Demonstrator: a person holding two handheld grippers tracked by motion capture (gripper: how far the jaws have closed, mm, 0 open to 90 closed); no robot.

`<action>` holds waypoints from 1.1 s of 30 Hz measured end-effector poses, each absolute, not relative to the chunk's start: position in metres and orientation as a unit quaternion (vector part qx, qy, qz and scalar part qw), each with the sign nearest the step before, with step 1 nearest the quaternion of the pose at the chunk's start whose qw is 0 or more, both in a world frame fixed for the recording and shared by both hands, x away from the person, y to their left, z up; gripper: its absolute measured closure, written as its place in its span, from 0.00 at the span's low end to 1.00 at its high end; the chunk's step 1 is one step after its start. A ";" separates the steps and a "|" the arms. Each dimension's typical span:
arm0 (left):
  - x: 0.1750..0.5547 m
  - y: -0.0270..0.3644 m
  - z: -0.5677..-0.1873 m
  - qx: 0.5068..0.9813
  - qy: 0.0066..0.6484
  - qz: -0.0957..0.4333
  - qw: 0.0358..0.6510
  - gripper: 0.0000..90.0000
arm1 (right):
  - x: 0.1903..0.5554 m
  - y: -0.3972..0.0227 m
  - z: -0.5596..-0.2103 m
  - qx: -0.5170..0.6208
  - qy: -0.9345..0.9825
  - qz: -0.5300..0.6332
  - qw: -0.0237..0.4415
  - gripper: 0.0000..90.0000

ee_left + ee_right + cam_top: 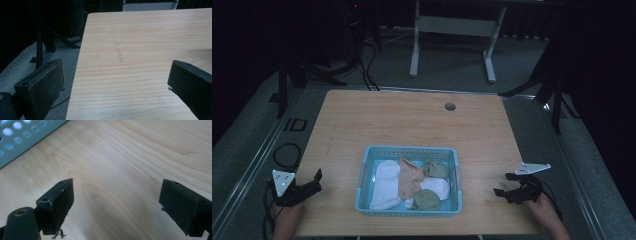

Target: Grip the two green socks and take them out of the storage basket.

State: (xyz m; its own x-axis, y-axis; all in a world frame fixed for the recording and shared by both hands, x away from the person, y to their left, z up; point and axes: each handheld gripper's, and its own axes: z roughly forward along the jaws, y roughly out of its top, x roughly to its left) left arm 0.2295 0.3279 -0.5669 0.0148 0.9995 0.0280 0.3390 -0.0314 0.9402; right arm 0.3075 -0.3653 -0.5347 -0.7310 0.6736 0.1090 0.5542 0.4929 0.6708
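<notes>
High view: a blue basket of socks is parked mid-table, flanked by the left gripper and right gripper. Left gripper view: jaws spread wide over the table edge. Right gripper view: jaws gaping, basket corner seen nearby.

Light wood surface, round cable hole near far edge. Grey carpet floor. White table frame beyond far edge. Black stands and cables off far-left corner. Dim room, dark surroundings.
</notes>
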 end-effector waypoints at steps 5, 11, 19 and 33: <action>0.230 0.327 -0.567 0.592 0.566 0.414 0.397 0.00 | 0.307 -0.358 -0.532 0.332 0.872 0.355 0.064 0.14; 0.229 0.328 -0.567 0.590 0.567 0.413 0.399 0.00 | 0.305 -0.344 -0.531 0.289 0.899 0.324 0.058 0.14; 0.229 0.327 -0.567 0.591 0.567 0.413 0.398 0.00 | 0.305 -0.334 -0.522 0.261 0.914 0.309 0.037 0.15; 0.229 0.328 -0.567 0.591 0.567 0.411 0.399 0.00 | 0.298 -0.312 -0.495 0.192 0.940 0.280 0.028 0.14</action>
